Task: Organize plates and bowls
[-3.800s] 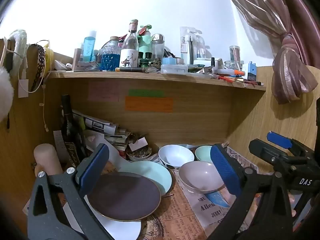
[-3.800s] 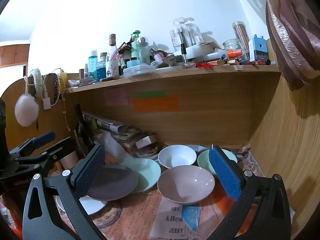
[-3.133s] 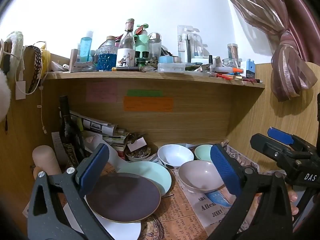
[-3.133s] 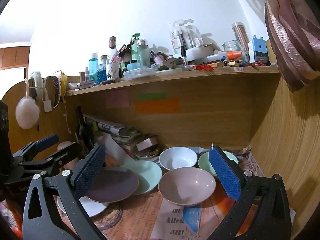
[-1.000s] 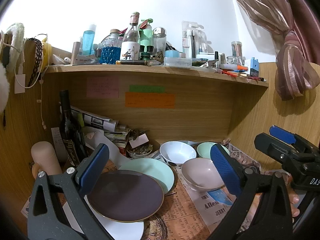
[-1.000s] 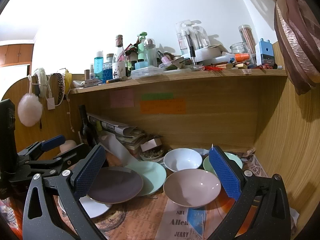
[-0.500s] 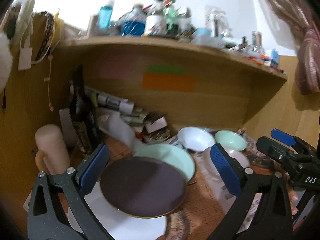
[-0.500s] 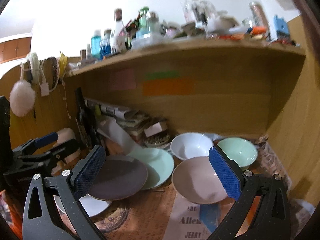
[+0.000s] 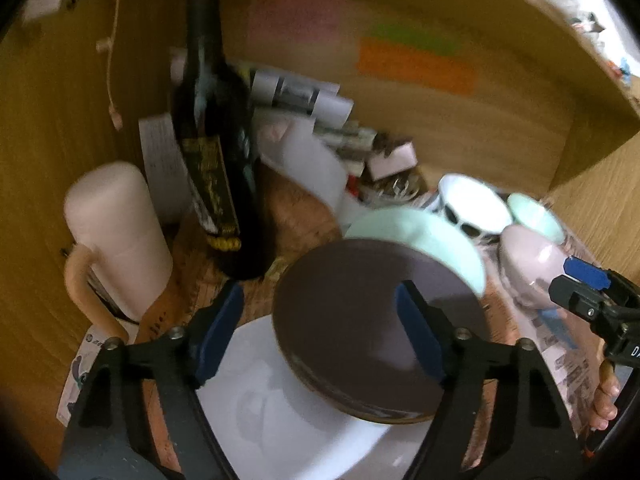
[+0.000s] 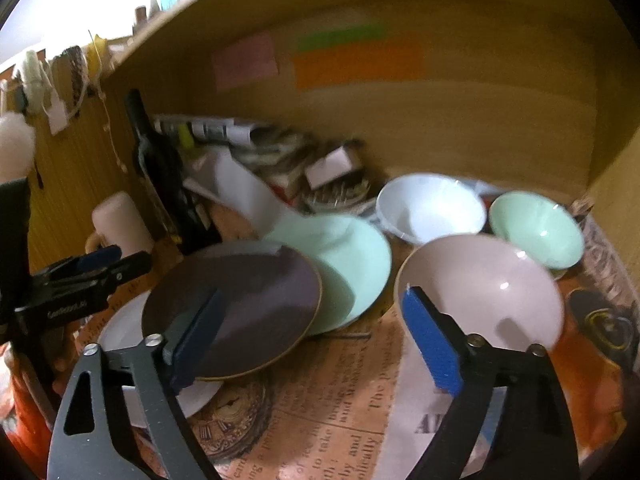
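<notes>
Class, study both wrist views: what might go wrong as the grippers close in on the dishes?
The dark plate overlaps the white plate and mint plate; lifting it carelessly may drag them. The left gripper works near the tall dark bottle, which may topple. The pink bowl sits beside two bowls and could knock them.

The left tongs (image 9: 320, 328) hang spread above the dark plate (image 9: 360, 320), which overlaps a white plate (image 9: 280, 412) and a mint plate (image 9: 432, 232), beside a dark bottle (image 9: 216, 140).
</notes>
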